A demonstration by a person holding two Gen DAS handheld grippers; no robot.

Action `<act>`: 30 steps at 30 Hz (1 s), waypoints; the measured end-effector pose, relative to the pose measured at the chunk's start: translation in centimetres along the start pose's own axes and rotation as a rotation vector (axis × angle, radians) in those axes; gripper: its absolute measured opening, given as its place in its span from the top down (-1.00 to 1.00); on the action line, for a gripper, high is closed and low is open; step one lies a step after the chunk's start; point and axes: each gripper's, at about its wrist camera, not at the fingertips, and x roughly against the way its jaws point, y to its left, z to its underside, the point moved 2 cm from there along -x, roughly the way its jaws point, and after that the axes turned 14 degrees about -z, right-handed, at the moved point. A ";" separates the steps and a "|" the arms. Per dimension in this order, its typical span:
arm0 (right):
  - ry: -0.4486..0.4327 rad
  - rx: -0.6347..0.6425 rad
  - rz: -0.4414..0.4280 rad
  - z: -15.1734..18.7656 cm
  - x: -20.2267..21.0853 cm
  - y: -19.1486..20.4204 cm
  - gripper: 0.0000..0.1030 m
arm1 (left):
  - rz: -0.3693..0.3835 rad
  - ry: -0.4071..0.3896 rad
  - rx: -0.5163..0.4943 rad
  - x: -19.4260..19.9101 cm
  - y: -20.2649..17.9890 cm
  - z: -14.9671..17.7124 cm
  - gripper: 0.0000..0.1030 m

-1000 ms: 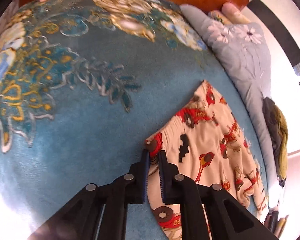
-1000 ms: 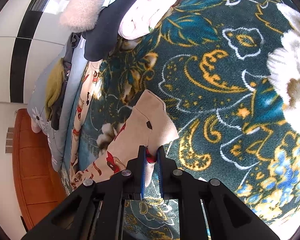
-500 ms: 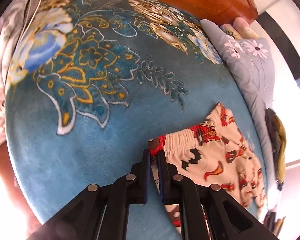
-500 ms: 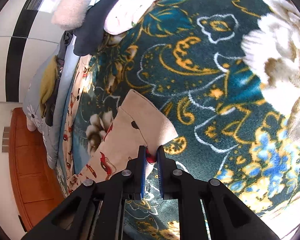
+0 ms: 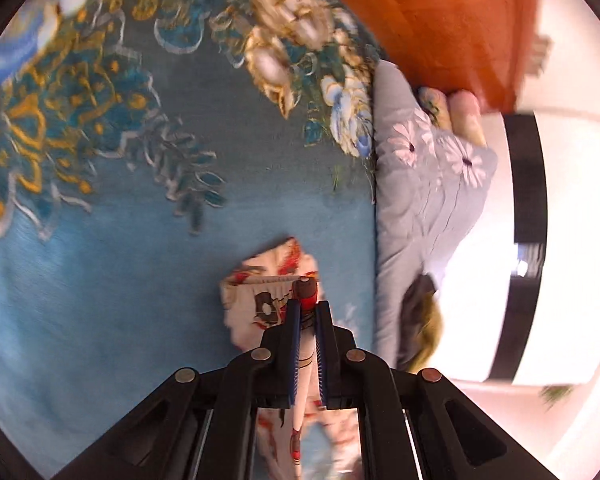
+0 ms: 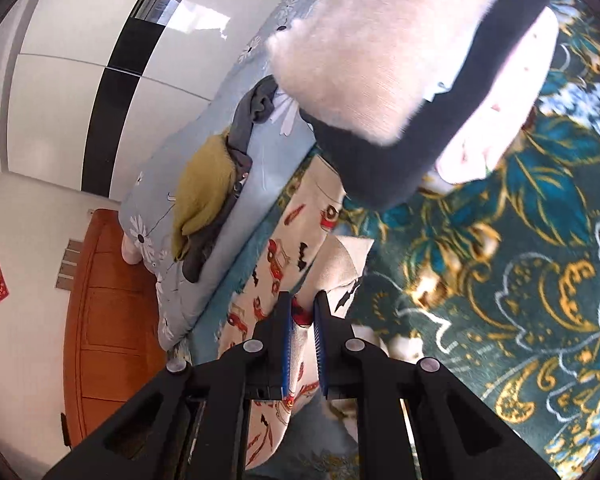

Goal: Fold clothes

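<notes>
A pair of cream printed trousers (image 5: 260,304) with red cars and black bats hangs over the blue floral blanket (image 5: 100,280). My left gripper (image 5: 307,308) is shut on the trousers' gathered waistband, which shows red at the fingertips. In the right wrist view the same printed trousers (image 6: 288,256) stretch along the blanket's edge, with a plain cream underside folded over. The right gripper (image 6: 301,304) is shut on a red-printed bit of that cloth. Both pinched ends are lifted off the blanket.
A grey flowered pillow (image 5: 424,184) lies along the blanket's side, with olive and grey clothes (image 6: 212,192) on it. Stacked folded garments (image 6: 400,80), pink and dark, sit on the blanket (image 6: 520,280). An orange wooden headboard (image 5: 440,20) and white wardrobe doors (image 6: 80,92) stand behind.
Both grippers have risen with the trousers still pinched. The left view has rolled and swung toward the pillow and headboard; the right view has tilted up toward the folded stack and wardrobe.
</notes>
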 end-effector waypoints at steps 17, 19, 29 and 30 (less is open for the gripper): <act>0.092 -0.030 0.378 -12.3 -19.9 0.3 0.80 | -0.107 0.003 0.097 -9.6 -8.9 -4.3 0.85; 0.105 -0.028 0.408 -13.1 -21.6 -0.1 0.80 | -0.117 -0.005 0.083 -11.0 -9.4 -4.7 0.85; 0.171 0.044 0.506 -13.1 -25.8 -2.0 0.73 | -0.109 0.002 0.011 -14.7 -9.0 -5.2 0.66; 0.180 0.060 0.491 -12.9 -25.9 -2.0 0.73 | -0.104 0.015 -0.002 -14.7 -9.1 -5.1 0.52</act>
